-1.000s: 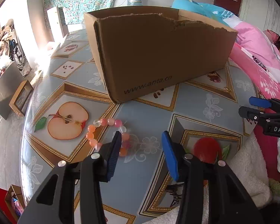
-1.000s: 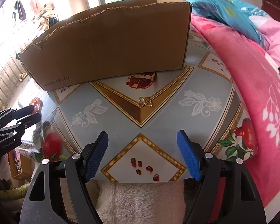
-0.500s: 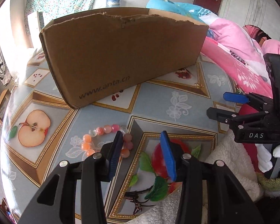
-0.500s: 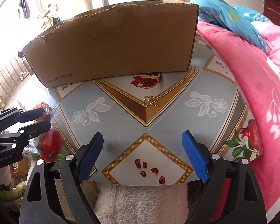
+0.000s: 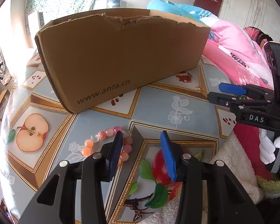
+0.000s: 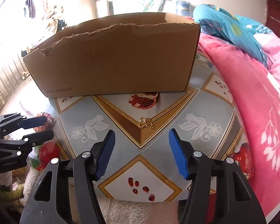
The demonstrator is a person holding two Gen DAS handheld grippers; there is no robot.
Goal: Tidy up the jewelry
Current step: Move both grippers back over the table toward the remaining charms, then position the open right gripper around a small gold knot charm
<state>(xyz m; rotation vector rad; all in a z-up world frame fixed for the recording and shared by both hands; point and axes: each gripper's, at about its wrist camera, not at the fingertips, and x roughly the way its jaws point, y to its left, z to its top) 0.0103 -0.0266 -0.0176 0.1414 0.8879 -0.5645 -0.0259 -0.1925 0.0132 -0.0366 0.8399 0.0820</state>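
A: Where are the edges?

B: The tabletop ends right under both cameras, where a white fleece cover starts. On the right side a pink blanket lies against its rim. The cardboard box stands across the far part, its near wall upright and its top edge torn.

A: Open room for moving?

B: A broad bare band of patterned cloth lies between the box and the near edge.

A: And the jewelry, counted?

B: Two pieces. One beaded bracelet of pink and orange beads lies flat near the left front edge. One small gold piece lies on a gold border line, just in front of the box.

A: The grippers?

B: Two. The left gripper hangs over the bracelet with its jaws partly apart; its left finger covers some beads, and I cannot tell if it touches them. The right gripper has just been closing its jaws, yet they stand apart with nothing between them, near the gold piece and short of it.
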